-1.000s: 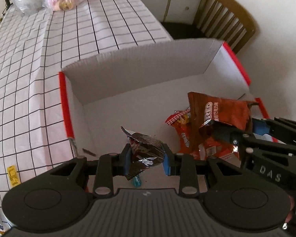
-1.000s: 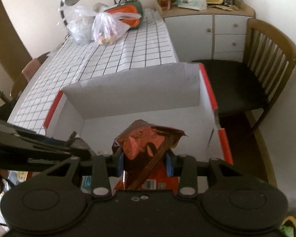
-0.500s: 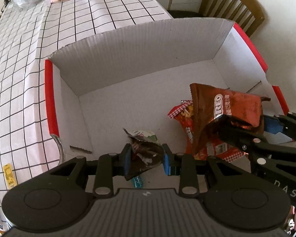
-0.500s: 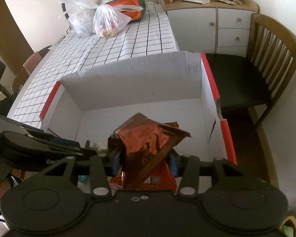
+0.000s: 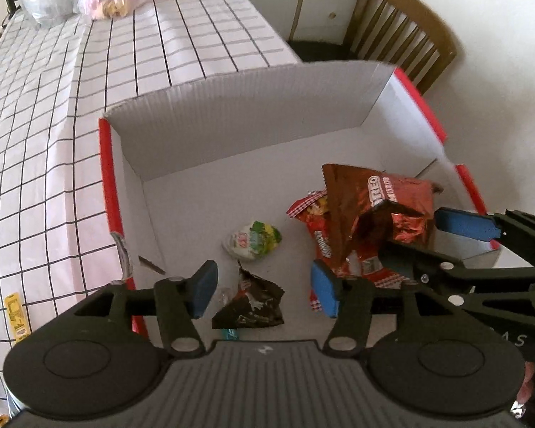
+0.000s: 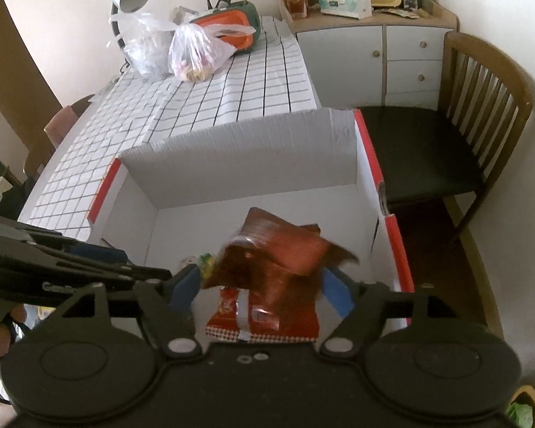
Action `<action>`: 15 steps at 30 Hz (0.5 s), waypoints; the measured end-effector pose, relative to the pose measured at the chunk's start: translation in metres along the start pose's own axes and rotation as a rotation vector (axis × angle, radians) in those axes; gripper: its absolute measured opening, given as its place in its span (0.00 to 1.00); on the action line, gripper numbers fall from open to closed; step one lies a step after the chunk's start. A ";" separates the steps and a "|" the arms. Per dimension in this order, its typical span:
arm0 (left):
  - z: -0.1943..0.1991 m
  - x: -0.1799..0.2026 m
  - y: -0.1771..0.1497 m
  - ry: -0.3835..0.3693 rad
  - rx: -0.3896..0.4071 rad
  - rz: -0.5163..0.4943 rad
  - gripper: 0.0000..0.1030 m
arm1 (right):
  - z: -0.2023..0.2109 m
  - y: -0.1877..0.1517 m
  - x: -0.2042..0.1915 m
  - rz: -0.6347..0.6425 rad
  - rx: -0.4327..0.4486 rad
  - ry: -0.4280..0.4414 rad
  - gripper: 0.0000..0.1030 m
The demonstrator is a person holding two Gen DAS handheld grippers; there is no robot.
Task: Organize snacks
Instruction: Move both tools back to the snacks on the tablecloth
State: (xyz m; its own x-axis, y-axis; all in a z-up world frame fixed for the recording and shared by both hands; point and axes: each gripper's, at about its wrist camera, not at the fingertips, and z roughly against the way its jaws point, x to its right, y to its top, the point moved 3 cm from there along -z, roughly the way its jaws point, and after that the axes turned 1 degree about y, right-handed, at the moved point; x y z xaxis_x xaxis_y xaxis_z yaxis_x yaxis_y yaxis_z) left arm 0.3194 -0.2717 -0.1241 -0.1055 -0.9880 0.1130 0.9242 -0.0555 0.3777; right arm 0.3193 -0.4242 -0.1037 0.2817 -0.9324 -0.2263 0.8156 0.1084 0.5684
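Both tongs are over the white cardboard box (image 5: pixel 253 132) with red edges, which sits on the table with a checked cloth (image 5: pixel 53 114). The left gripper (image 5: pixel 264 290) is spread wide and holds nothing; a dark crumpled wrapper (image 5: pixel 249 305) lies on the box floor between its blue pads (image 5: pixel 203 289), touching neither. At 12 o'clock from this wrapper, near it, lies a small white and green packet (image 5: pixel 253 240). The right gripper (image 6: pixel 262 290) is also spread; the brown Oreo bag (image 6: pixel 278 253) is between its pads, blurred, and I cannot tell if it touches them. In the left view this brown bag (image 5: pixel 381 207) leans over a red snack packet (image 5: pixel 324 239) at the 3 o'clock side of the box. Two plastic bags (image 6: pixel 182 50) sit at the far end of the table, and a wooden chair (image 6: pixel 481 107) stands at 2 o'clock.
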 end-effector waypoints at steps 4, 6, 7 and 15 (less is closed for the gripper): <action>0.015 -0.003 -0.003 -0.014 0.032 -0.003 0.56 | 0.012 -0.001 -0.004 -0.012 0.021 -0.010 0.80; 0.023 -0.005 -0.005 -0.026 0.047 -0.002 0.56 | 0.018 -0.002 -0.007 -0.015 0.032 -0.007 0.82; 0.028 -0.007 -0.006 -0.031 0.056 -0.002 0.56 | 0.022 -0.002 -0.010 -0.015 0.040 -0.005 0.83; 0.064 -0.021 -0.017 -0.061 0.136 -0.009 0.62 | 0.050 -0.004 -0.041 0.002 0.107 0.019 0.91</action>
State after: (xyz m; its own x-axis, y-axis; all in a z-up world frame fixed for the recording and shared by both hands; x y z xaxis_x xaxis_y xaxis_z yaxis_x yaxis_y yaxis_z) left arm 0.2826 -0.2408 -0.0740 -0.1391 -0.9767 0.1633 0.8656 -0.0398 0.4991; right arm 0.2793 -0.4034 -0.0575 0.2938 -0.9253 -0.2399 0.7565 0.0717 0.6500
